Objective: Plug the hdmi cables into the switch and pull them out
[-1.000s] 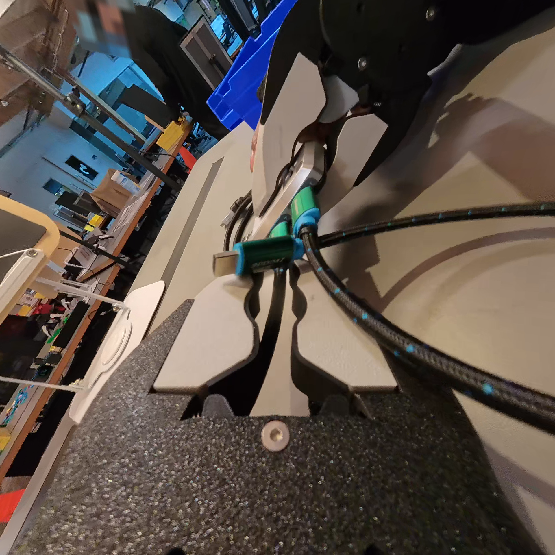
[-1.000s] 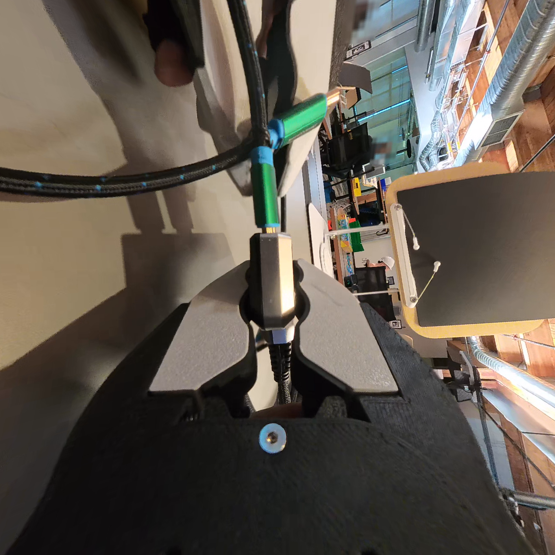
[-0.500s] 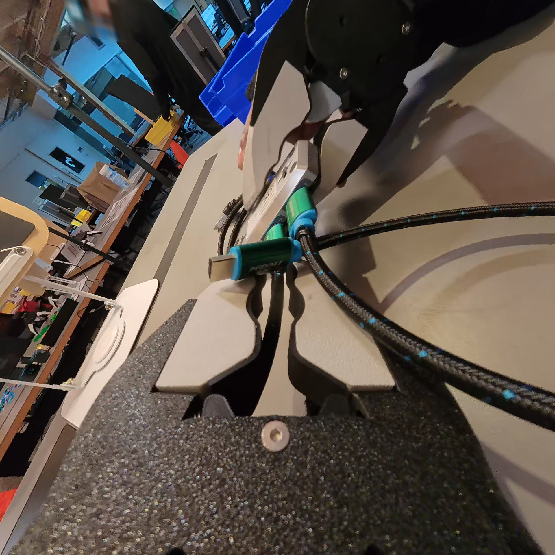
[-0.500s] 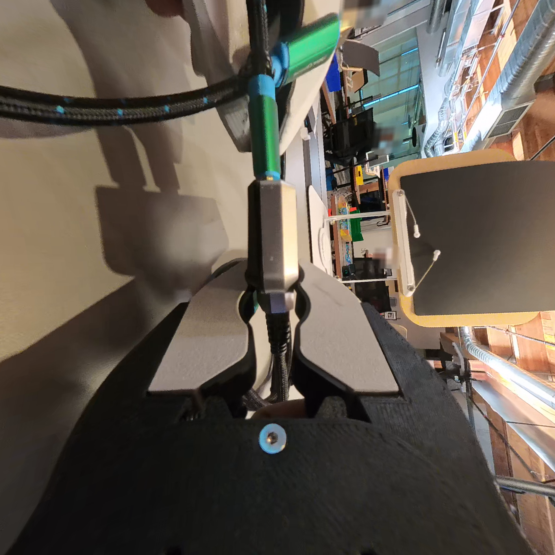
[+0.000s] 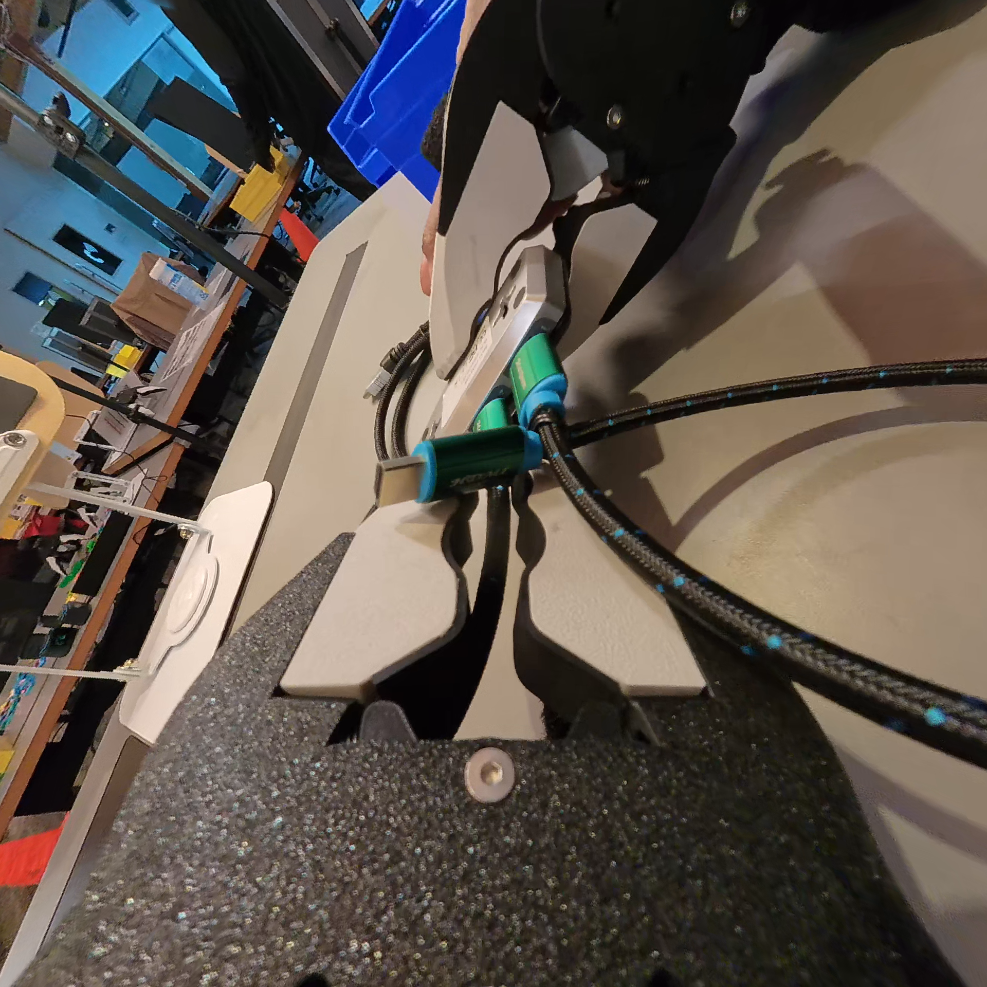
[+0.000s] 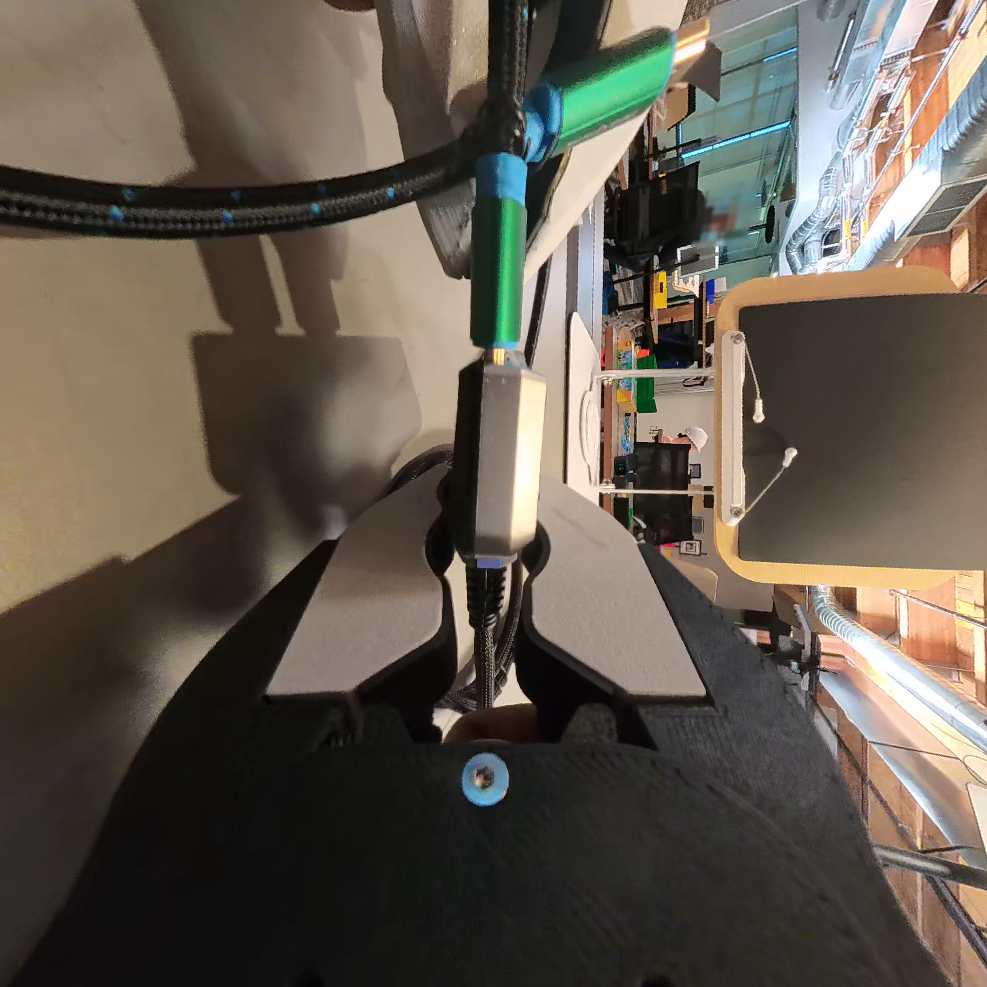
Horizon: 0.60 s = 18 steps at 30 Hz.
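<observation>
Gripping: right gripper (image 6: 488, 539), jaws clenched on the silver switch (image 6: 504, 454), held above the beige desk (image 6: 107, 347).
Left gripper (image 5: 488, 512): jaws clamped on a braided black cable (image 5: 494, 539) just behind its loose green plug (image 5: 464, 470).
Switch: a second green plug (image 6: 496, 277) seated in its far end.

A big open workshop: cluttered workbenches (image 5: 176, 363), blue storage bins (image 5: 395, 101), cardboard boxes (image 5: 155, 299), bare ducts (image 6: 876, 176) overhead

On the table (image 5: 801, 534), one HDMI plug (image 5: 534, 368) sits in the switch (image 5: 526, 315), a loose HDMI plug (image 5: 470, 464) just before it.
</observation>
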Available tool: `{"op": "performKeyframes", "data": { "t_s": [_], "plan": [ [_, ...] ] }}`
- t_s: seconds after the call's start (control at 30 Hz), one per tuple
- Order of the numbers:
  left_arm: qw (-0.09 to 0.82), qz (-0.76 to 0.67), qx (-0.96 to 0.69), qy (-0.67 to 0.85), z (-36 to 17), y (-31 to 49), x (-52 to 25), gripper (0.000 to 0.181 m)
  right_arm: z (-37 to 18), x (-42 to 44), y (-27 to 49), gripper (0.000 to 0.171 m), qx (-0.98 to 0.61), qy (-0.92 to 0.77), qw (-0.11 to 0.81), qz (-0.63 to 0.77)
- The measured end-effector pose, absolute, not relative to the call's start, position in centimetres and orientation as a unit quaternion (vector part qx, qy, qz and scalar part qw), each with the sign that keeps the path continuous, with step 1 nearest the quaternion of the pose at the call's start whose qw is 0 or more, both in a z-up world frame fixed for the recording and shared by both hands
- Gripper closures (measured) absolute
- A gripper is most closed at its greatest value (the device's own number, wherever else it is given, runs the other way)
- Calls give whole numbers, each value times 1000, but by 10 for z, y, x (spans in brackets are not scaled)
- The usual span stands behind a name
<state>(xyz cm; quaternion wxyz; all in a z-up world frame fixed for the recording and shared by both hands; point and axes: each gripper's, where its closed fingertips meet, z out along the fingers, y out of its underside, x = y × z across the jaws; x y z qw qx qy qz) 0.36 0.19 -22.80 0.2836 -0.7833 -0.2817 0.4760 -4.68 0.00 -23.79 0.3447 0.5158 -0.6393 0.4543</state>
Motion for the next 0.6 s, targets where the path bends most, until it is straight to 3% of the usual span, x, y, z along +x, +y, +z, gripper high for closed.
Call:
{"op": "performKeyframes", "data": {
  "t_s": [0.53, 0.6],
  "plan": [
    [279, 451, -792, -302, -243, -6, 3, 168, -241, -39, -2, 149, 520, -631, 346, 460],
    [272, 430, -805, -305, -250, -11, 9, 161, -243, -43, -2, 148, 523, -631, 347, 457]
  ]
}}
